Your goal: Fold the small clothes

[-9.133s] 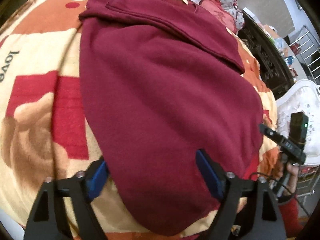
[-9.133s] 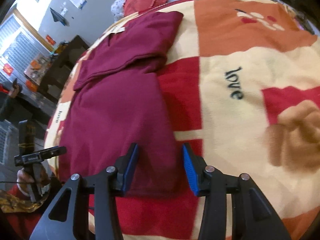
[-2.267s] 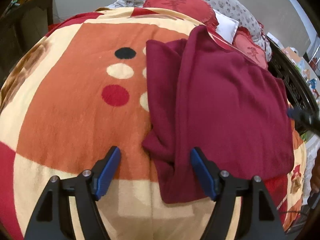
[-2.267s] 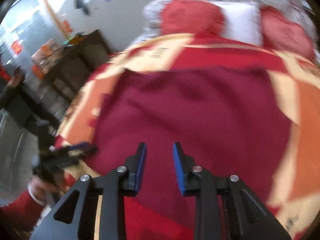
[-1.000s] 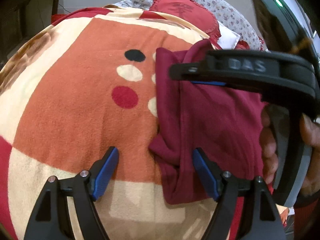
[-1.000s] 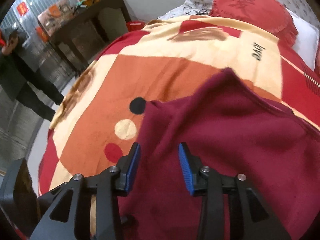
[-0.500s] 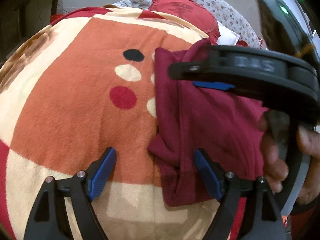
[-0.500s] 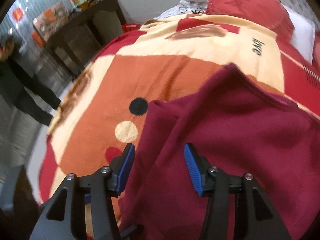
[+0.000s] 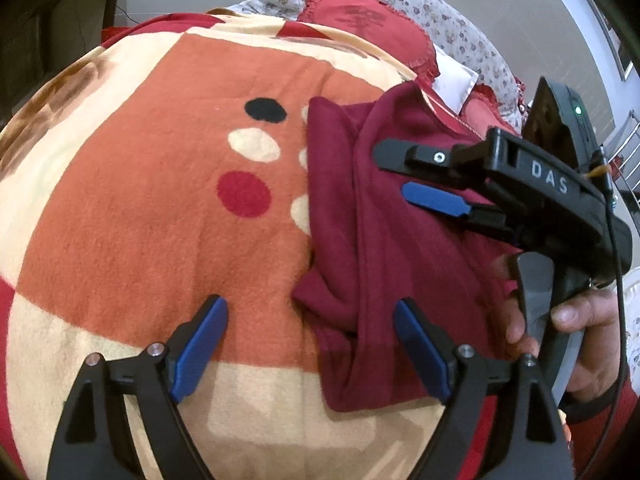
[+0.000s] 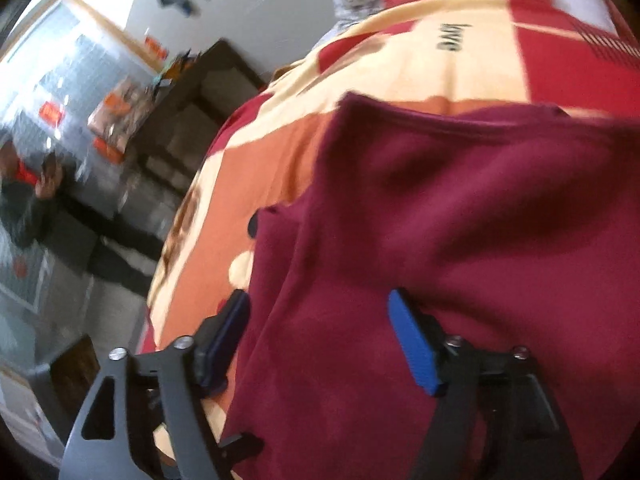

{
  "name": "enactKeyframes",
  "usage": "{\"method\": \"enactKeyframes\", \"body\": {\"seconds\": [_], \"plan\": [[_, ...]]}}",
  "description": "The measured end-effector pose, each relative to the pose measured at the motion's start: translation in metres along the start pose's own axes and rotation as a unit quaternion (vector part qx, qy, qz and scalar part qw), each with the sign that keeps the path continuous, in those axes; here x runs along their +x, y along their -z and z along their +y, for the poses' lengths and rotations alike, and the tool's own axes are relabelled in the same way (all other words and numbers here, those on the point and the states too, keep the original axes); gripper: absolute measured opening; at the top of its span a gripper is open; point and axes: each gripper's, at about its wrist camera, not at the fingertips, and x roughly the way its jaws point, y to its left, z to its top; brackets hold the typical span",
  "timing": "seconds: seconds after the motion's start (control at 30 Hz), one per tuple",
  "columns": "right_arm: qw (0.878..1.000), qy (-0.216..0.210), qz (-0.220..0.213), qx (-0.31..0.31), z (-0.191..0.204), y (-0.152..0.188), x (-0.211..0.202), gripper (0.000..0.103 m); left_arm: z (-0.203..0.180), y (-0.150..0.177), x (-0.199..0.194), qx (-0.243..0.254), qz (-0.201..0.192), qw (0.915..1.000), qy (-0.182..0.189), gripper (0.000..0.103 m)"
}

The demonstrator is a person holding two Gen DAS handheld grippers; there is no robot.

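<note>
Our right tongs, half-closed a second ago, now gape wide over the folded maroon fleece garment lying on the patterned orange-and-cream blanket. Our left tongs stay spread around its bunched edge, so we judge another fold begins.

Bare blanket lies open left of the garment. The right gripper and hand crowd the garment's right side; pillows block the far end.
</note>
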Motion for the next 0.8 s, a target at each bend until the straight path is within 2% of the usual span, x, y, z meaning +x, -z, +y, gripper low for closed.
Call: {"method": "enactKeyframes", "body": {"seconds": [0.2, 0.33, 0.47, 0.63, 0.8], "plan": [[0.998, 0.052, 0.025, -0.041, 0.028, -0.006, -0.001, 0.103, 0.000, 0.002, -0.001, 0.008, -0.001, 1.0000, 0.004, 0.090], [0.998, 0.034, 0.005, -0.053, 0.044, -0.009, -0.011, 0.095, 0.003, 0.004, -0.002, 0.004, -0.004, 0.9999, 0.013, 0.090], [0.998, 0.045, 0.007, -0.041, 0.041, -0.012, -0.007, 0.088, 0.004, 0.005, -0.003, 0.003, -0.006, 0.9998, 0.017, 0.090], [0.999, 0.046, -0.005, -0.021, 0.034, -0.009, -0.015, 0.088, 0.004, 0.005, -0.003, 0.004, -0.007, 0.9998, 0.020, 0.092], [0.998, 0.065, -0.002, -0.025, 0.035, -0.013, -0.019, 0.088, 0.003, 0.006, -0.003, 0.002, -0.009, 0.9997, 0.022, 0.094]]}}
